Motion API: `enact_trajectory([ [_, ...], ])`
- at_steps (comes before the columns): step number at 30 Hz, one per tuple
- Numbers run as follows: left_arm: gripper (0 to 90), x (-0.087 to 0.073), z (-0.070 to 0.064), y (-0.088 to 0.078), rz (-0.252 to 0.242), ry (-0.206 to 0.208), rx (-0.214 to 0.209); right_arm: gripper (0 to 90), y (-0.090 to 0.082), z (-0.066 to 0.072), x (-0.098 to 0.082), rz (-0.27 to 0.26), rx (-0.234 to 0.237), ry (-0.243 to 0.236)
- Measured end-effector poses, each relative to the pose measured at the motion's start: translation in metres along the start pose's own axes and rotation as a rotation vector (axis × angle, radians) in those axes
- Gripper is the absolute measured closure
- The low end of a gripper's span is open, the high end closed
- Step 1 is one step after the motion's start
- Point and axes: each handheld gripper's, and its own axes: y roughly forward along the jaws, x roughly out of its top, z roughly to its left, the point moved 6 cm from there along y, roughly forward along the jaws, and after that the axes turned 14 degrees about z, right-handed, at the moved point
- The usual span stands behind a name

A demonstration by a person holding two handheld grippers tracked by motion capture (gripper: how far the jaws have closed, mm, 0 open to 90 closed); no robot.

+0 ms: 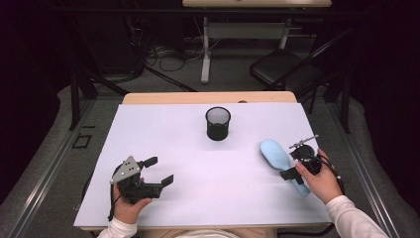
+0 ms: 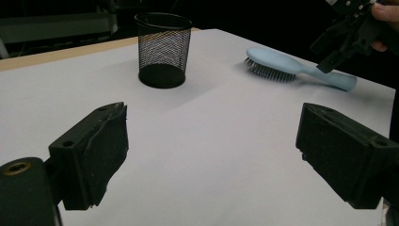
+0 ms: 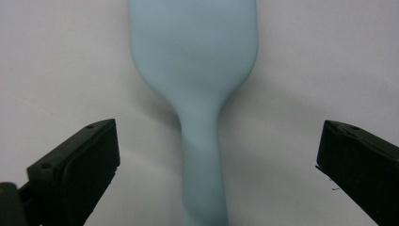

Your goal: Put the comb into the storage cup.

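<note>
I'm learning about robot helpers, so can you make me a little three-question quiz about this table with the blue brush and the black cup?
1. True or false: the right gripper is squeezing the hairbrush.
2. Which way do the hairbrush bristles face: A up, B down?
3. What stands near the middle of the table, beyond the brush?

Key:
1. False; its jaws stand open on either side of the handle.
2. B.
3. The black mesh cup, upright.

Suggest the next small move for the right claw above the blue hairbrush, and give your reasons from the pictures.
Probably lower the right claw and close it on the handle of the blue hairbrush. Its jaws stand wide open, one on each side of the handle, not touching it, and the brush lies flat on the table. The mesh cup stands empty, a likely place for the brush.
</note>
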Motion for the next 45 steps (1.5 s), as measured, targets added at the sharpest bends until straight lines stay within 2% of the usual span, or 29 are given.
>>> enact_trajectory([
  [2, 9.8, 0.000, 0.000, 0.000, 0.001, -0.001, 0.003, 0.0, 0.005, -0.002, 0.000, 0.018, -0.024, -0.005],
  [4, 9.8, 0.000, 0.000, 0.000, 0.001, 0.000, 0.003, 0.0, 0.009, -0.003, 0.000, 0.030, -0.026, -0.007],
  [14, 9.8, 0.000, 0.000, 0.000, 0.003, 0.002, 0.002, 0.5, 0.019, -0.004, 0.004, 0.061, 0.011, -0.010],
  [24, 9.8, 0.000, 0.000, 0.001, 0.001, 0.003, -0.001, 0.0, 0.025, -0.007, 0.007, 0.066, 0.002, -0.033],
  [26, 9.8, 0.000, 0.000, 0.001, 0.002, 0.004, -0.001, 0.0, 0.026, -0.006, 0.006, 0.091, -0.002, -0.029],
  [28, 9.8, 0.000, 0.000, 0.001, 0.001, 0.003, -0.001, 0.0, 0.029, -0.005, 0.007, 0.079, 0.004, -0.032],
  [30, 9.8, 0.000, 0.000, 0.001, 0.001, 0.004, -0.001, 0.1, 0.029, -0.005, 0.007, 0.093, 0.003, -0.038],
  [36, 9.8, 0.000, 0.000, 0.001, 0.002, 0.005, -0.001, 16.2, 0.031, -0.003, 0.009, 0.083, 0.000, -0.054],
  [38, 9.8, 0.000, 0.000, 0.001, 0.003, 0.004, -0.001, 16.7, 0.032, -0.002, 0.010, 0.086, -0.001, -0.054],
  [39, 9.8, 0.000, 0.000, 0.001, 0.001, 0.003, -0.001, 18.1, 0.031, -0.003, 0.010, 0.091, -0.001, -0.069],
  [45, 9.8, 0.000, 0.000, 0.001, 0.002, 0.005, -0.002, 34.9, 0.030, -0.003, 0.011, 0.074, 0.039, -0.070],
])
